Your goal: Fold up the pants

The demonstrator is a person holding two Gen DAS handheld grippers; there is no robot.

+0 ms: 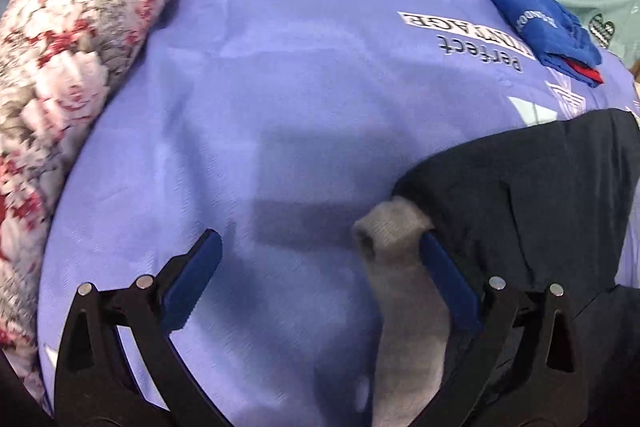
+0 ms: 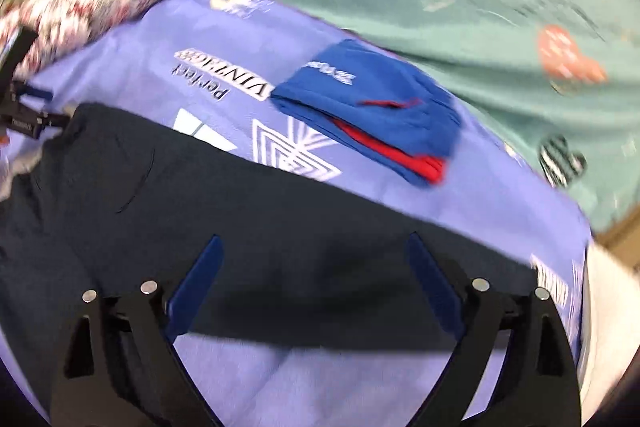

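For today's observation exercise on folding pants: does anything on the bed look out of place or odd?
Yes. A grey fleecy piece, seemingly the lining or a turned-out pocket, sticks out from the edge of the dark pants beside one of the left gripper's fingers. The folded blue garment looks tidy.

Both views are evenly and fairly brightly lit, with no glare seen. Soft shadows are cast on the purple sheet (image 1: 280, 107) and on the dark pants (image 2: 240, 227). Strong fisheye bending and black corners are seen at the edges. The right wrist view is smeared by motion blur; the left is sharper.
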